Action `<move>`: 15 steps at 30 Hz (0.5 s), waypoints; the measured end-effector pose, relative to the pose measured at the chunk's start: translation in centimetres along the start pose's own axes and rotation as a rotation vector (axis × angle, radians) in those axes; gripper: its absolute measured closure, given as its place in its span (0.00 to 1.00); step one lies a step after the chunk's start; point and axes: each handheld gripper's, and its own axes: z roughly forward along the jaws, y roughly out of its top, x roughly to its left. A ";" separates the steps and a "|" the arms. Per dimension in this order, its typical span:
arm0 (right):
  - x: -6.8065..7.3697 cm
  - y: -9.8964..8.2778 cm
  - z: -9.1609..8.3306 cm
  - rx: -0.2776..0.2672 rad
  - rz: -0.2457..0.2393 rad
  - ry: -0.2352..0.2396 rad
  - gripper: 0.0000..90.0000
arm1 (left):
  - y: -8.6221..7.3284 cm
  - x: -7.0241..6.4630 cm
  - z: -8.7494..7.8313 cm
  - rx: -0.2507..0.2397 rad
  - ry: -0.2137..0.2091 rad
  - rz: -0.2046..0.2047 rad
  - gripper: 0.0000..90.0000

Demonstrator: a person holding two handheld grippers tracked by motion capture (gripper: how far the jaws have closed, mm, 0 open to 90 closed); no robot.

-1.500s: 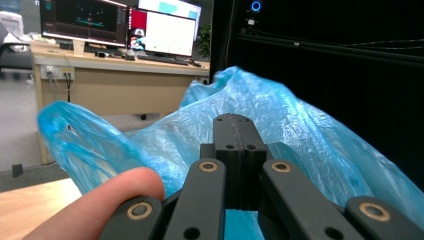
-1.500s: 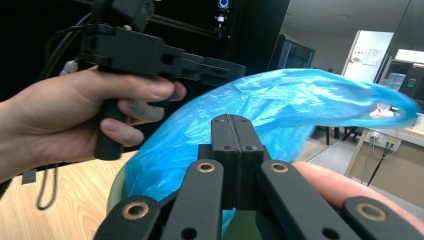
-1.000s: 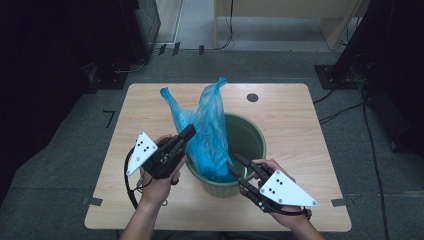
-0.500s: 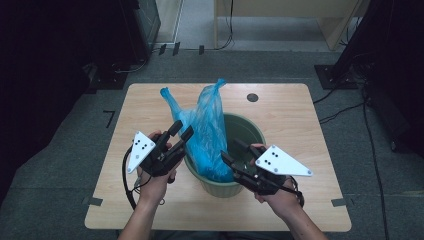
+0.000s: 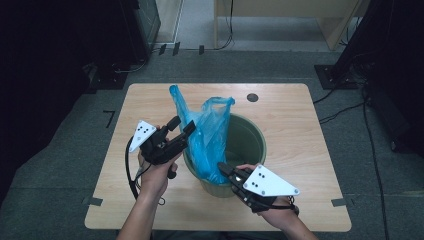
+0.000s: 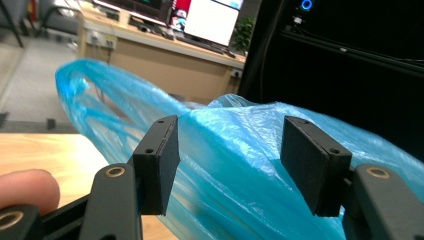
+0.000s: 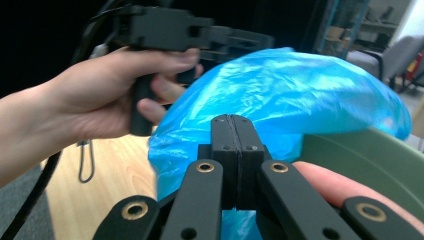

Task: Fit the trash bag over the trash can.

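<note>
Wooden table (image 5: 310, 150) on grey carpet (image 5: 60, 165), dark room.

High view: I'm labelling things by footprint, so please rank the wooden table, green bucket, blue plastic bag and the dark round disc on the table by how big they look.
1. Wooden table, by far the largest.
2. Green bucket.
3. Blue plastic bag, close to the bucket; it stands taller, nearer the camera, so this order is unsure.
4. Dark round disc, clearly the smallest.

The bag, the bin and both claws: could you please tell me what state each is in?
Blue bag: crumpled, draped over the bin's near rim, handles sticking up.
Green bin: upright on the table.
Left claw: open, jaws either side of the bag, just opened wider.
Right claw: just shut, against the bag.
</note>
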 end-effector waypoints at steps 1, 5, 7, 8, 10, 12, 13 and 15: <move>0.3 -0.2 0.0 -0.001 -0.015 0.008 1.00 | 0.0 -0.1 0.0 0.007 -0.010 0.001 0.46; 1.3 -0.4 0.1 -0.011 -0.064 0.010 1.00 | -0.5 -0.5 0.1 0.048 -0.031 0.012 0.51; 1.6 -0.5 0.2 -0.011 -0.071 0.006 1.00 | -0.8 -0.5 0.1 0.054 -0.027 0.016 0.57; 1.7 -0.5 0.2 -0.011 -0.076 0.005 0.99 | -0.9 -0.5 0.1 0.062 -0.025 0.021 0.63; 1.9 -0.6 0.3 -0.014 -0.085 0.012 0.98 | -1.0 -0.5 -0.1 0.068 -0.014 0.031 0.76; 2.1 -0.8 0.3 -0.013 -0.094 0.017 0.98 | -1.0 -0.5 -0.3 0.059 -0.026 0.031 0.88; 2.1 -0.9 0.4 -0.010 -0.098 0.018 0.98 | -0.9 -0.6 -0.5 0.052 -0.034 0.033 0.92; 2.2 -1.0 0.4 -0.005 -0.097 0.025 0.94 | -0.8 -0.6 -0.8 0.032 -0.058 0.036 0.99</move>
